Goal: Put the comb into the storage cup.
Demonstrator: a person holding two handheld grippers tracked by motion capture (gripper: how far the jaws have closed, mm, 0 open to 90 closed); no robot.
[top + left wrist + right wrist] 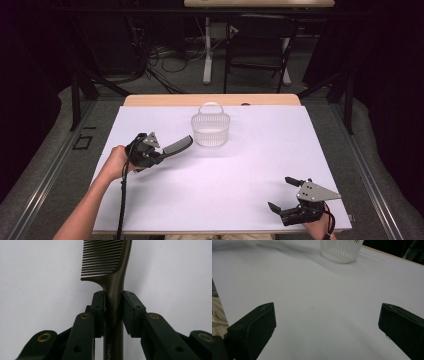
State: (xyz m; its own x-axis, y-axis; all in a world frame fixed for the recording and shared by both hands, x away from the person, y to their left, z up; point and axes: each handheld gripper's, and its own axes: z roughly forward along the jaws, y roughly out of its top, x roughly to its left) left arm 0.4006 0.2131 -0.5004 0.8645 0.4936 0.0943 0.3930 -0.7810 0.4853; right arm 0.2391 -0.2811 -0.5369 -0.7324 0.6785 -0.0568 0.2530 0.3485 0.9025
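Above the table's left half, the left gripper [159,152] clamps the comb [113,287] by its handle, teeth pointing toward the white basket [210,129]. Step in hand, by judgement — carrying. Next: bring the comb over the rim, then release. The right gripper [288,194] rests wide apart, holding nothing.

Both grippers over the table — one clamped, one spread.

The left gripper [159,152] sits at the table's left, pointing toward the far right, its pads [98,307] pressed on a comb's handle [115,307]; the bare left forearm [90,200] enters from below. The right gripper [282,194] rests near the front right corner — jaws wide apart, nothing between them.
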